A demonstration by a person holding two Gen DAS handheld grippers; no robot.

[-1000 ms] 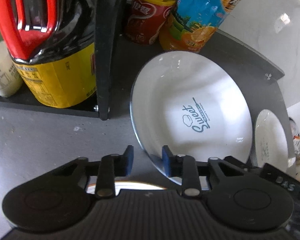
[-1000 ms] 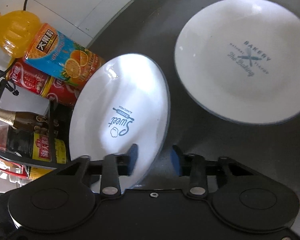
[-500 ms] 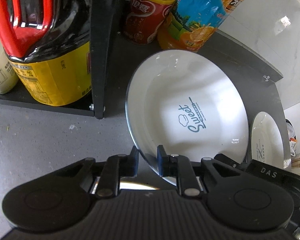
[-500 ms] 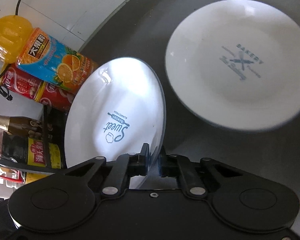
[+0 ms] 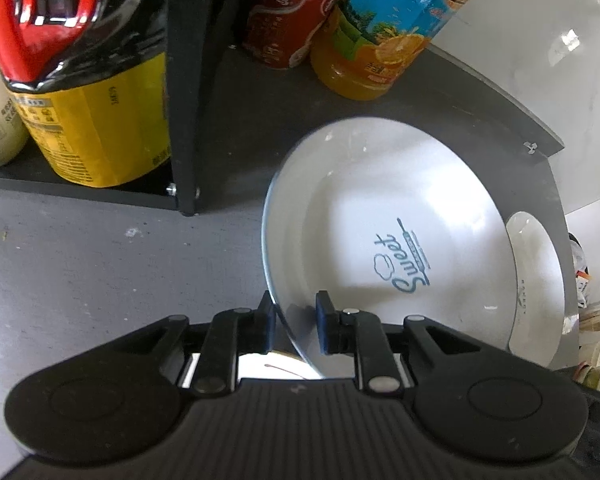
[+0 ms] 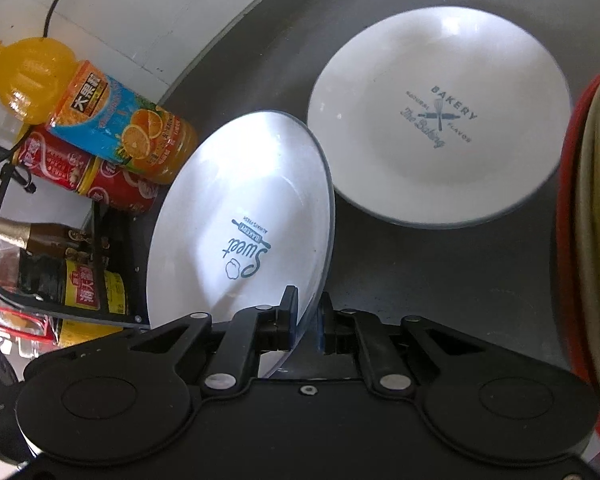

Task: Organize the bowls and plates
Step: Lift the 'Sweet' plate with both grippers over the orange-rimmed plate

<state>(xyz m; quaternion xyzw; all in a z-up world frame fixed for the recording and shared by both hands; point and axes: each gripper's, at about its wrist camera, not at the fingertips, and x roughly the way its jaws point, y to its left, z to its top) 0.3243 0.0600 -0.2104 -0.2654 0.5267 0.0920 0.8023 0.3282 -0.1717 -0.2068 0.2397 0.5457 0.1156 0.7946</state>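
Because both grippers, left (image 5: 293,322) and right (image 6: 305,322), pinch opposite rims, the plate (image 6: 236,216) hangs tilted beside the bakery plate (image 6: 436,116), ready for stacking.

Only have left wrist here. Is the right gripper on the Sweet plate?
Observer: Yes. The right gripper is shut on the Sweet plate, at its near rim.
Operator: What's printed on the other plate?
Observer: BAKERY, with a crossed whisk and rolling pin. It lies flat on the table.
Operator: Anything right of it?
Observer: A red-rimmed vessel at the frame edge; can't tell what kind.
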